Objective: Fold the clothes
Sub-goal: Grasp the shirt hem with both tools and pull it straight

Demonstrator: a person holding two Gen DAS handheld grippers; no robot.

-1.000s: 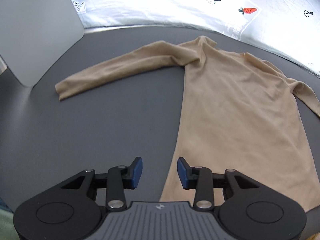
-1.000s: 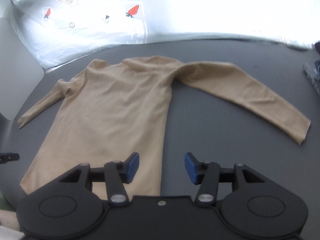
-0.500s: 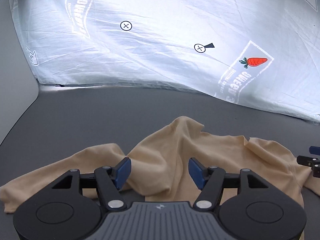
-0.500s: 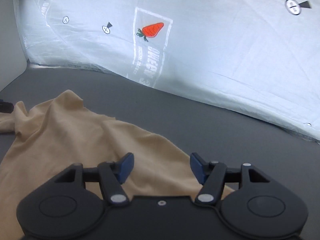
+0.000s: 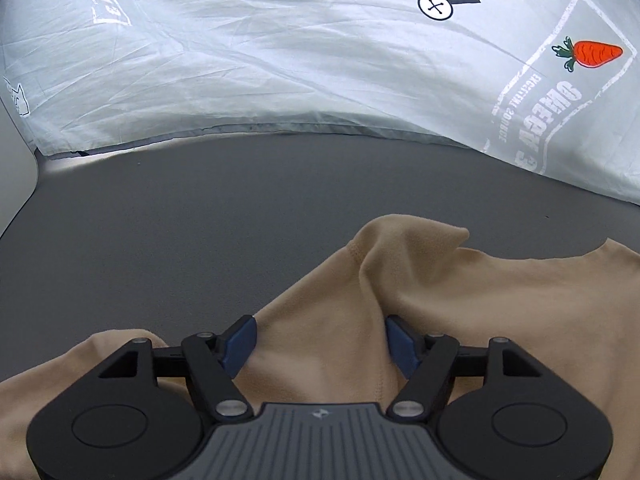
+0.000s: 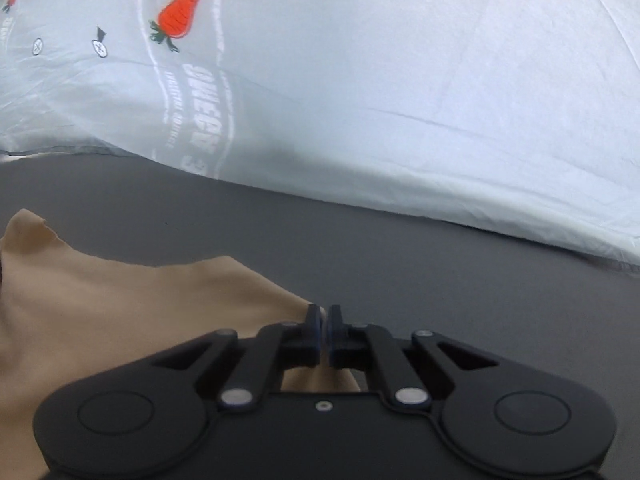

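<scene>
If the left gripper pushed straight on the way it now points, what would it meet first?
Most likely the raised fold of the tan shirt, already between the opening jaws of the left gripper; beyond it, dark tabletop.

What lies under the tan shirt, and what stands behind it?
The tan shirt lies bunched on a dark grey tabletop. Behind it hangs a pale sheet printed with carrots. Whatever the cloth covers is hidden, as is the table's near part behind the grippers.

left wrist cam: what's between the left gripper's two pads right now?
A raised ridge of the tan long-sleeved top lies between the pads of the left gripper. Its jaws are opening and the pads do not press the fabric. The left wrist view shows it.
</scene>
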